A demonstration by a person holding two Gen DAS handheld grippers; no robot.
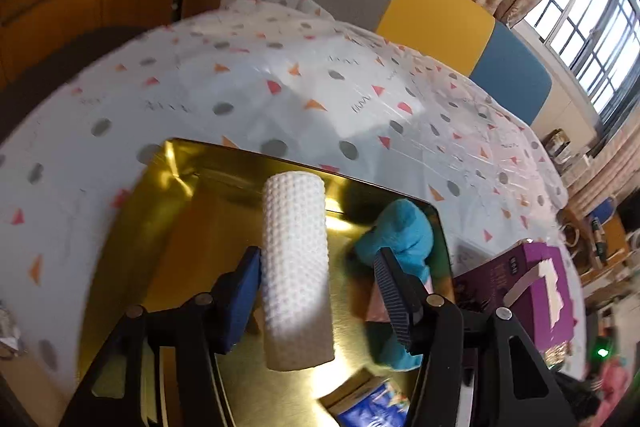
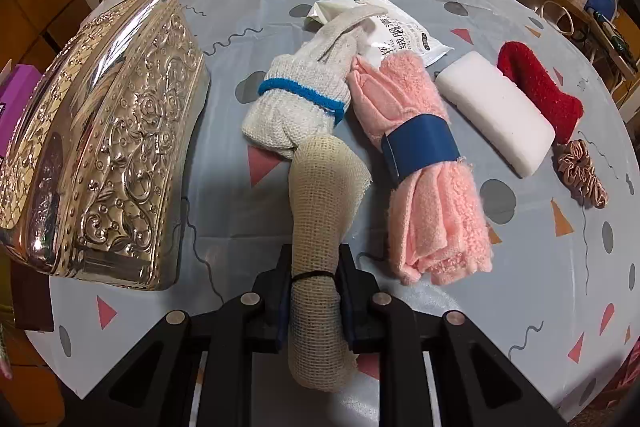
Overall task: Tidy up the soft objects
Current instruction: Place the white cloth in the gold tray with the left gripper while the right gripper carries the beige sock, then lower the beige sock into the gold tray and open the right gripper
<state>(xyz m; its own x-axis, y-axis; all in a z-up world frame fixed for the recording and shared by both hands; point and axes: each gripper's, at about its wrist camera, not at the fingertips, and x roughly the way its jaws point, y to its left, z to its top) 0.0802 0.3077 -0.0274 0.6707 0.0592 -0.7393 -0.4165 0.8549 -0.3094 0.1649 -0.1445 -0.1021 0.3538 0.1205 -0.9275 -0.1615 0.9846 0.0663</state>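
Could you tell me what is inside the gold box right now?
Inside the gold box lie a white dimpled roll, a blue plush item and a blue-printed packet. Anything under them or the fingers is hidden.

You get daylight from the barred window (image 1: 592, 27) at upper right, and it glares on the shiny gold tray (image 1: 192, 211). Both views bend strongly toward their dark corners. The embossed silver lid (image 2: 112, 147) reflects brightly; the lower edges are blurred.

Roll (image 1: 297, 267) in tray (image 1: 120, 251) w/ plush (image 1: 404, 231) – box (image 1: 532, 291) right.
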